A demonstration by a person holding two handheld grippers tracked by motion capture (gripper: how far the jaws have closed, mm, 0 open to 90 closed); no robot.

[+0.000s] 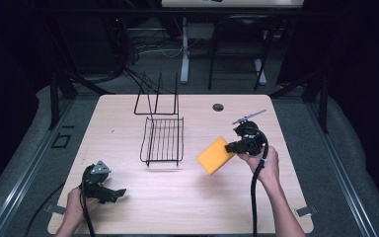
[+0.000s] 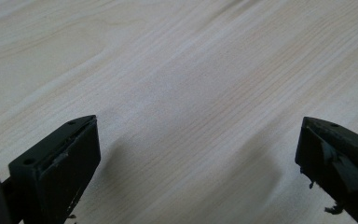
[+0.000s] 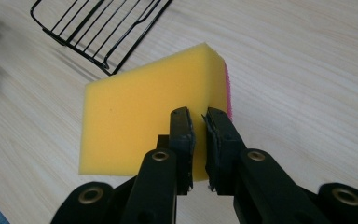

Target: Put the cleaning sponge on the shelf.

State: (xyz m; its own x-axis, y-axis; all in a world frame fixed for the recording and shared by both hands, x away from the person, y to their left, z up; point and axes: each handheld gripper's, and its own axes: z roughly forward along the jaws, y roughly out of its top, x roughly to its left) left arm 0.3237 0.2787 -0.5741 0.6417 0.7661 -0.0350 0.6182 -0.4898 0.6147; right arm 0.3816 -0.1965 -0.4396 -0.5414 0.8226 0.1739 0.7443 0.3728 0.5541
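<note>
Toward the right edge of the counter point(image 1: 128, 207), a yellow sponge point(image 1: 215, 155) is carried clear of the surface by the right tongs point(image 1: 233, 147), whose jaws are pinched nearly together on one edge of the foam, as is seen in the right gripper view point(image 3: 198, 122). The step in hand is judged to be the transport of the sponge point(image 3: 154, 107) toward the black wire rack point(image 1: 163, 140) that stands near the counter's middle, just beside the sponge on its left. For the next move, the sponge would have to be brought over the rack's low basket, levelled or tipped to pass inside the wire rim, lowered, and only then released. The sponge is shown as a thick rectangular block of bright yellow foam, tilted in the grip, with a thin pink scouring layer along its far face; the foam is visibly squeezed where it is clamped, so a soft, springy body is inferred. The rack point(image 3: 98, 32) is formed of thin parallel bars with an upright frame toward the far edge. Near the front left corner, the left tongs point(image 1: 116, 193) are held spread wide over bare wood, with nothing between them point(image 2: 191, 154).
</note>
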